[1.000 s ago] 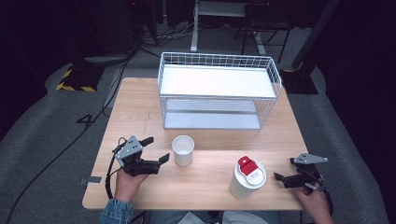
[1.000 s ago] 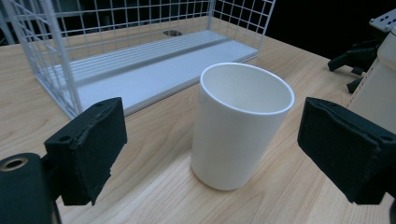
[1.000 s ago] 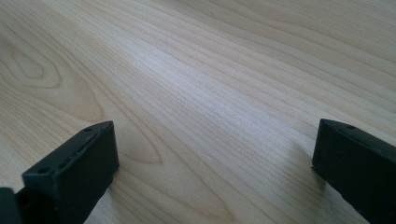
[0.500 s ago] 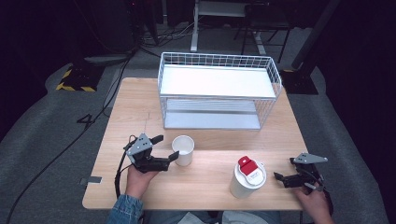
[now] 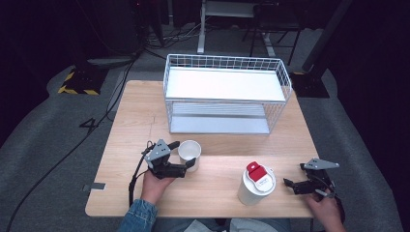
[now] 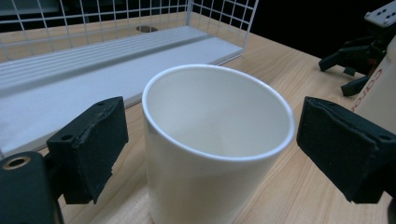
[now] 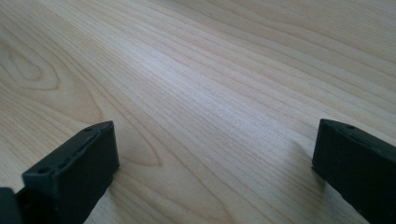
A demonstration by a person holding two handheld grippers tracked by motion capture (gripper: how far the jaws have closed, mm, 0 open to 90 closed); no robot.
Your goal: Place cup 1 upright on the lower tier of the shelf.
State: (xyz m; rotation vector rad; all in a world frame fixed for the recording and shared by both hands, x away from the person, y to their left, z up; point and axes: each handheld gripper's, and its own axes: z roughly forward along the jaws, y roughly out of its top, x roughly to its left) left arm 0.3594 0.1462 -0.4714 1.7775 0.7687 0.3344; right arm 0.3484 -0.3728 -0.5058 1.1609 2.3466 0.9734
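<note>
Here, a white paper cup (image 6: 217,149) is seen upright on the wooden surface (image 5: 217,188), near its front left, just in front of the white wire rack (image 5: 225,94). The left gripper (image 5: 183,157) is held around the cup, with its jaws spread wide on either side of it; in the left gripper view a gap is seen between each jaw and the cup wall. The right gripper (image 5: 293,184) is rested low at the front right of the surface, its jaws apart over bare wood. Between the two grippers a white lidded cup (image 5: 255,184) with a red tab is stood, near the front edge.
</note>
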